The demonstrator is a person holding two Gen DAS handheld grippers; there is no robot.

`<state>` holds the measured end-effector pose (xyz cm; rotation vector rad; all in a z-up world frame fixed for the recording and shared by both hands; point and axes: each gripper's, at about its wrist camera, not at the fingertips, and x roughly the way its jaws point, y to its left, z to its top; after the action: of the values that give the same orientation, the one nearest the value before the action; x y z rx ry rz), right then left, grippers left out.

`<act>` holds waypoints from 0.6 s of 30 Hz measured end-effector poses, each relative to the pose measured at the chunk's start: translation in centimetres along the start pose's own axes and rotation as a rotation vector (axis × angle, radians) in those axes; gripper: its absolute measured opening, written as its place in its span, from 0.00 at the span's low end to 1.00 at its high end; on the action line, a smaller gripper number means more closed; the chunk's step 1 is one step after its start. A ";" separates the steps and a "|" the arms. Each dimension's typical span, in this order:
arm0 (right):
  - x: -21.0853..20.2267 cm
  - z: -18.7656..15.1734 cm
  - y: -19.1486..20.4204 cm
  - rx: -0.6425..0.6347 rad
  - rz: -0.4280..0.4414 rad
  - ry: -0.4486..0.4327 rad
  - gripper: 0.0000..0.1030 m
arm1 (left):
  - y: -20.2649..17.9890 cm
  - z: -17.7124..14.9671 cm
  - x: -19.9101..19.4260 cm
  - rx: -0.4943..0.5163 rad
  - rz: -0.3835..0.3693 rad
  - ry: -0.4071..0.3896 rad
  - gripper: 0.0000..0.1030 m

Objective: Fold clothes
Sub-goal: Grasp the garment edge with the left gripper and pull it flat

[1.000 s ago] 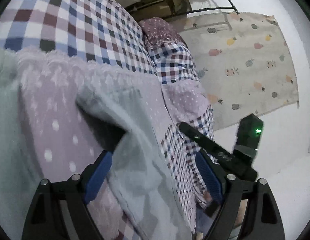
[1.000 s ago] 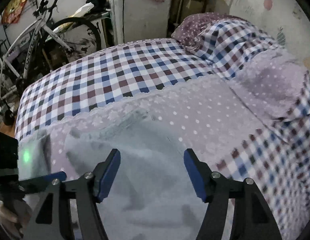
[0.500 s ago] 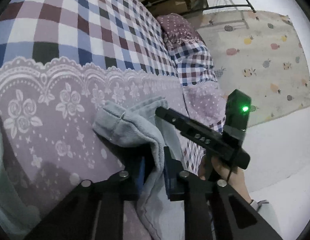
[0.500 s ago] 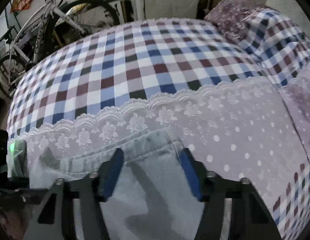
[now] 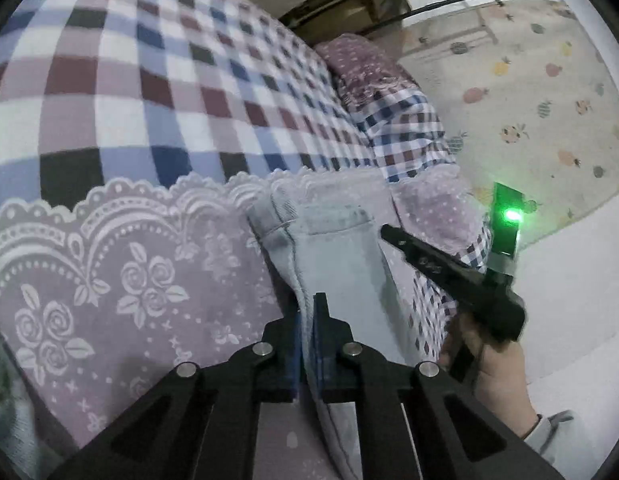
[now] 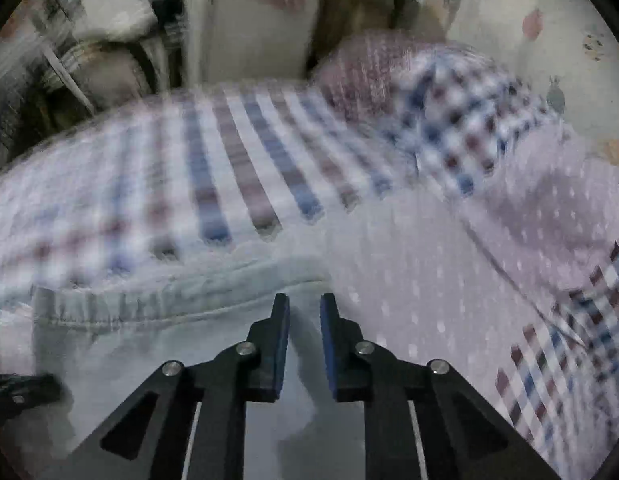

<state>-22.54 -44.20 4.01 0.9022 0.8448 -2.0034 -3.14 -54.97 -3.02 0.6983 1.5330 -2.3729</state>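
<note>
Left gripper (image 5: 308, 312): jaws together, clamped on a raised fold of the pale blue garment (image 5: 341, 264). The cloth runs up between the blue pads and beyond the tips, ending in a stitched hem edge just ahead. To the left of the jaws, the lilac lace-trimmed coverlet (image 5: 121, 280) lies flat and bare. To the right of the jaws, the garment falls toward the side edge of the bed (image 5: 157, 80); there the right gripper (image 5: 389, 234) touches the cloth's right edge, held by a hand (image 5: 497, 372), with a green light (image 5: 509, 215) lit on its body.

Right gripper (image 6: 304, 312): jaws closing, a narrow gap left, garment cloth (image 6: 229, 344) lying between them; whether the pads already press on it cannot be told. The view is blurred. Just ahead of the tips runs the garment's gathered, stitched edge (image 6: 149, 304), extending left of the jaws. To the right of the jaws the dotted lilac coverlet (image 6: 409, 272) is open and unobstructed.

Beyond the scalloped lace border the checked bedspread (image 5: 169, 92) stretches away, flat and bare, giving wide room ahead of both pairs of jaws. Far right of the jaws, a checked pillow (image 5: 405, 128) sits at the bed's edge. Farthest out, a fruit-print mat (image 5: 529, 112) lies on the floor.
</note>
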 end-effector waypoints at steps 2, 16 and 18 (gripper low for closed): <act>0.7 0.0 0.2 0.017 -0.013 -0.003 0.22 | 0.1 -0.1 0.0 0.000 0.000 0.000 0.04; -3.2 -1.1 -4.0 0.310 0.020 -0.134 0.64 | 0.5 -0.4 -0.3 -0.017 -0.010 -0.010 0.05; -7.2 -1.8 -5.4 0.336 0.052 -0.185 0.64 | 0.4 -0.3 -0.3 -0.019 -0.024 -0.008 0.09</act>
<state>-23.25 -37.51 10.28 0.8934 0.3843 -2.1809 -2.65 -54.84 -3.28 0.6690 1.5671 -2.3727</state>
